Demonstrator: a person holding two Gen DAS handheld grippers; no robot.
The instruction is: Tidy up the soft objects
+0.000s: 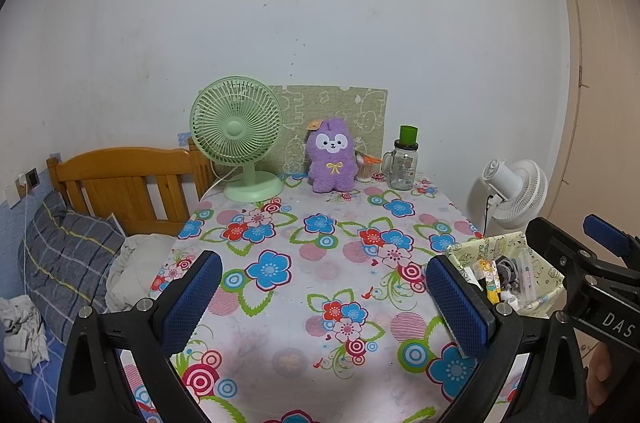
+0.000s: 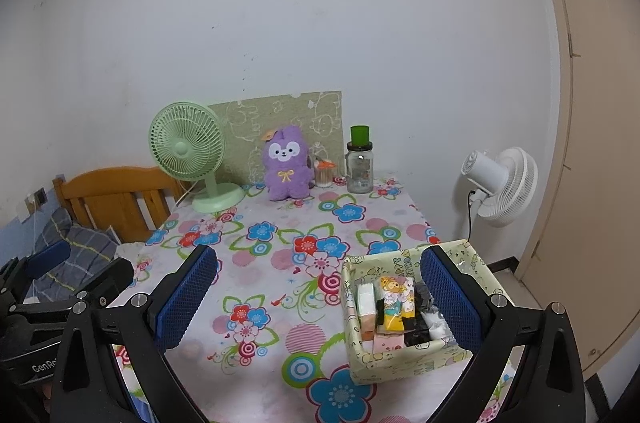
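With both your left tongs [image 1: 322, 297] and right tongs [image 2: 318, 297] spread wide and empty, reaching for the fluffy purple plush toy [image 1: 332, 155] upright at the counter's far edge risks toppling the clear glass jar with green lid [image 1: 402, 161] just beside it.

Two wrist fisheyes side by side, low over the near table [image 1: 320, 303] edge, both facing the far wall.

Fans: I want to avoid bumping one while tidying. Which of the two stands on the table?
The green fan, standing at the table's far left corner beside the purple plush. The white fan stands off the table, right.
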